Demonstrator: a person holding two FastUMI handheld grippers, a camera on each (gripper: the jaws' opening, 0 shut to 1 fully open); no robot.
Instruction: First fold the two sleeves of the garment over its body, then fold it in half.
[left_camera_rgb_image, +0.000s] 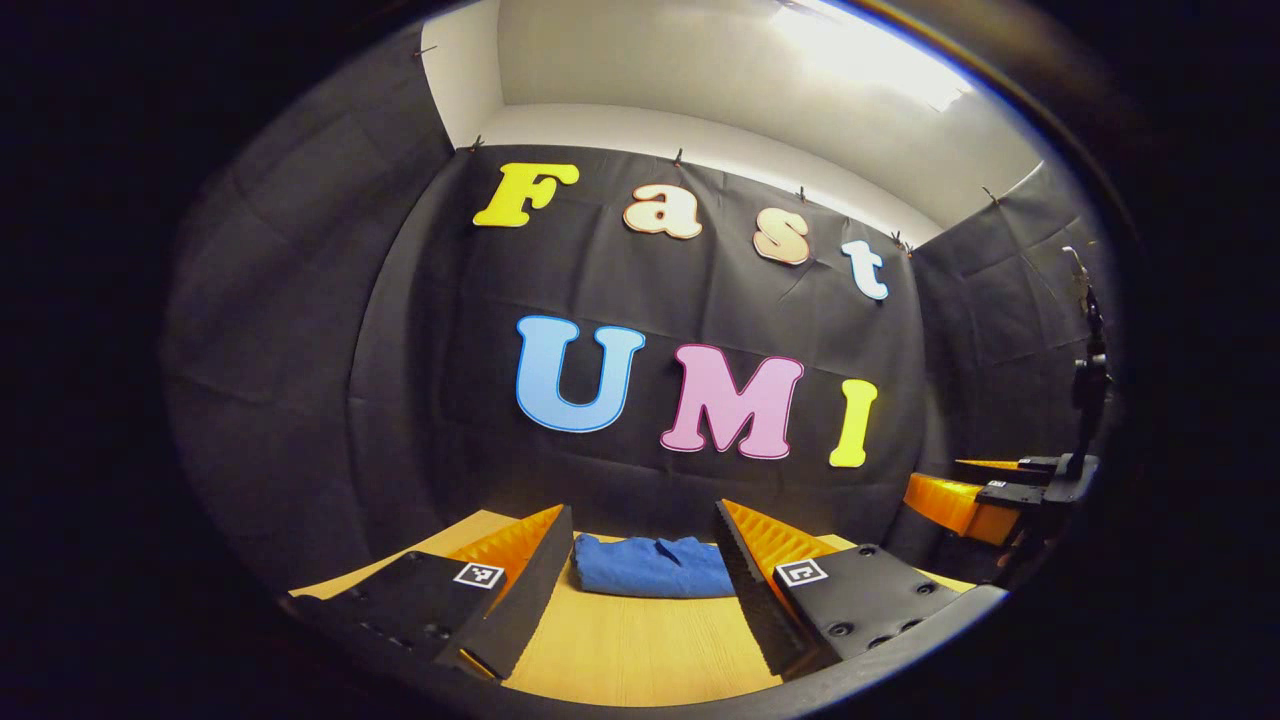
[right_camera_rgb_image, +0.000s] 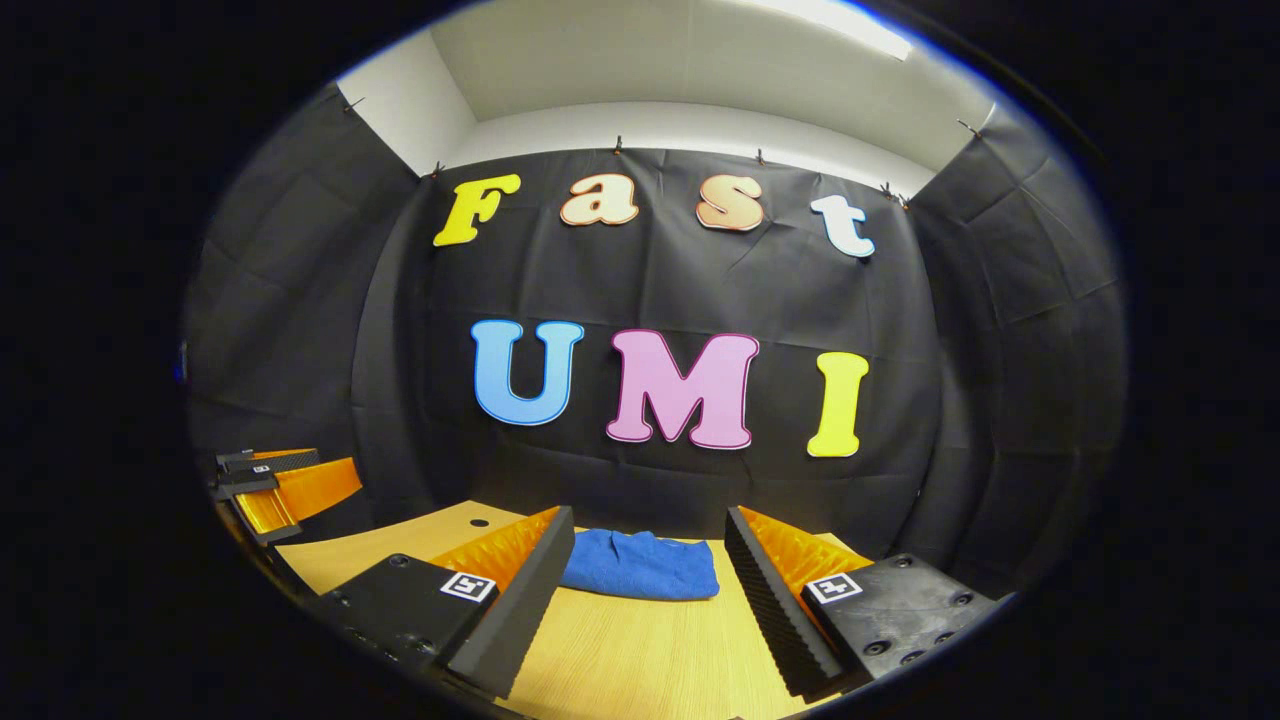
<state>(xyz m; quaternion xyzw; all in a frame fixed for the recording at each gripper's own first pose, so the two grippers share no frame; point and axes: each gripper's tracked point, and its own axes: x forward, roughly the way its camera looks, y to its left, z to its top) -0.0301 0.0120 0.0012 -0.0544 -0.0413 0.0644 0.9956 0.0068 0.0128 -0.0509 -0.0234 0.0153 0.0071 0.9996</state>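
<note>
Both claws stand wide with nothing between their fingers: left claw (left_camera_rgb_image: 633, 590), right claw (right_camera_rgb_image: 650, 600), each hovering over the wooden worktop (left_camera_rgb_image: 640, 650). Beyond the fingertips, apart from them, lies the folded blue garment (left_camera_rgb_image: 652, 567) near the worktop's far edge; its folds are hard to make out.

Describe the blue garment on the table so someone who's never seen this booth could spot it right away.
Start at the black cloth wall at the back of the booth, then drop to the light wooden table in front of it. Near the table's far edge, close to the wall, lies the blue garment, folded into a compact bundle. It is the one soft blue item there; both open grippers near it are black and orange.
</note>
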